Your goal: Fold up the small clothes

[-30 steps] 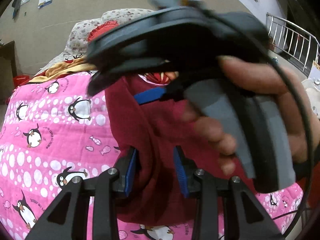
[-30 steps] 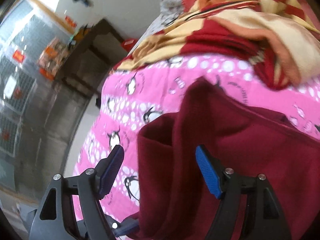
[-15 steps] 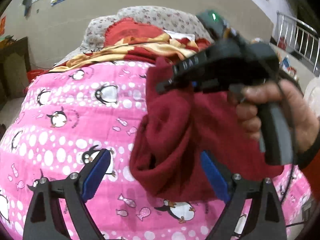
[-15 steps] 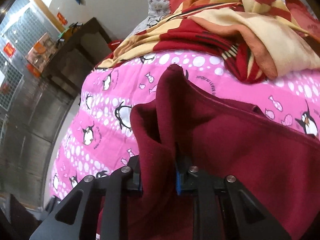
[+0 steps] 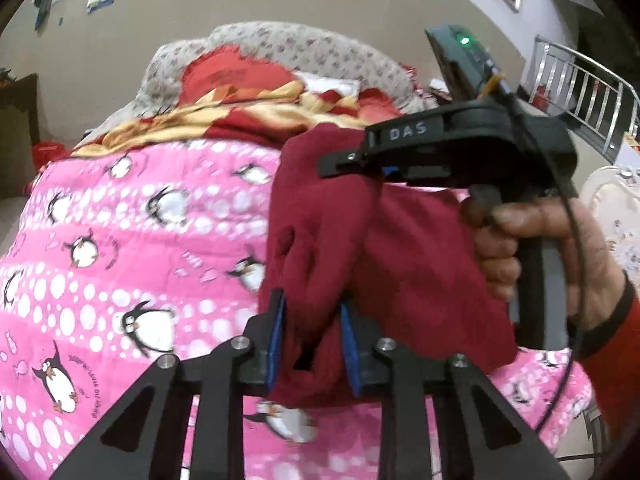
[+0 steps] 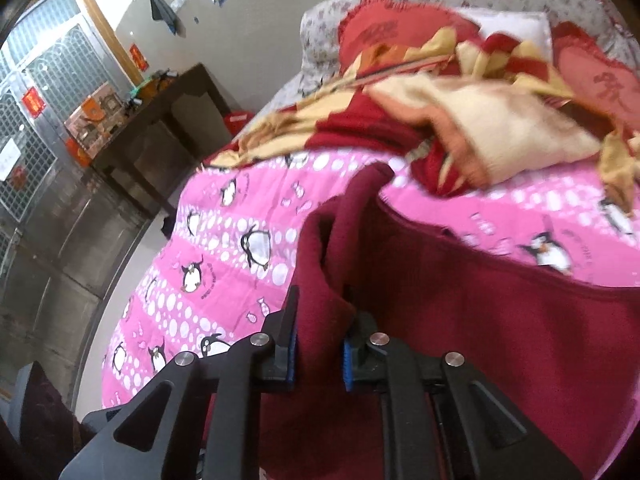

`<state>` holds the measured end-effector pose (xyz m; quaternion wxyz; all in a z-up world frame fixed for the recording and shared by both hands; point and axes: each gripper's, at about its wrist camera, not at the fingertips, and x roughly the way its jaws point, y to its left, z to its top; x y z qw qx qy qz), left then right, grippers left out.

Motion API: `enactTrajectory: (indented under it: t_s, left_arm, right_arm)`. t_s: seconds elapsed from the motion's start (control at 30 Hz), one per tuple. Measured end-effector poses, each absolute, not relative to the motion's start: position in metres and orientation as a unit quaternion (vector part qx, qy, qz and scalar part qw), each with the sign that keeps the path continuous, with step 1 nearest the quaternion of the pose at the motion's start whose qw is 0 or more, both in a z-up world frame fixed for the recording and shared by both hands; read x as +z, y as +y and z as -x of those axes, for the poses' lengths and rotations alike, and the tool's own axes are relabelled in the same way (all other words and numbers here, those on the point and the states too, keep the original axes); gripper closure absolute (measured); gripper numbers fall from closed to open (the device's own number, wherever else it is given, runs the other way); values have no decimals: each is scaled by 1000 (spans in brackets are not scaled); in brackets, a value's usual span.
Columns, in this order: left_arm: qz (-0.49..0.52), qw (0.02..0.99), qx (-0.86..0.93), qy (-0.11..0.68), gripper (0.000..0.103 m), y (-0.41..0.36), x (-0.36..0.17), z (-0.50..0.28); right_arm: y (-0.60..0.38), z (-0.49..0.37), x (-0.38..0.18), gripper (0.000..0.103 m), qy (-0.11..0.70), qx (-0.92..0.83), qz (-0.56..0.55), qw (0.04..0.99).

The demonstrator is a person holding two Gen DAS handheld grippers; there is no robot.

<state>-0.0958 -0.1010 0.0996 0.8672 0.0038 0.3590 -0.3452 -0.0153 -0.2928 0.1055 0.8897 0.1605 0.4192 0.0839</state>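
A dark red garment [image 5: 400, 256] hangs bunched above a pink penguin-print quilt [image 5: 120, 240]. My left gripper [image 5: 314, 344] is shut on its lower bunched edge. My right gripper shows in the left wrist view [image 5: 384, 170], held by a hand, pinching the garment's upper part. In the right wrist view the right gripper [image 6: 318, 350] is shut on a fold of the garment [image 6: 480, 320], which drapes to the right over the quilt [image 6: 240, 248].
A rumpled red and cream blanket [image 6: 460, 120] and red cushions [image 6: 384, 32] lie at the bed's far end. A dark wooden table [image 6: 160, 128] stands left of the bed. A metal railing [image 5: 584, 96] is at the right.
My right gripper closed on the garment first. My left gripper let go, opened wide, then closed again on the lower bunched edge. The garment is now lifted between both.
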Motion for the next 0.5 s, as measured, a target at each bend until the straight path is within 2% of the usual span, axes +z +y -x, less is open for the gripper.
enactTrajectory:
  t_s: [0.3, 0.5]
  left_arm:
    - [-22, 838, -426, 339, 78, -176, 127, 143]
    - [-50, 815, -461, 348, 78, -235, 115, 168]
  right_arm:
    - [-350, 86, 146, 80, 375, 34, -154, 914]
    - [-406, 129, 135, 80, 374, -18, -178, 910]
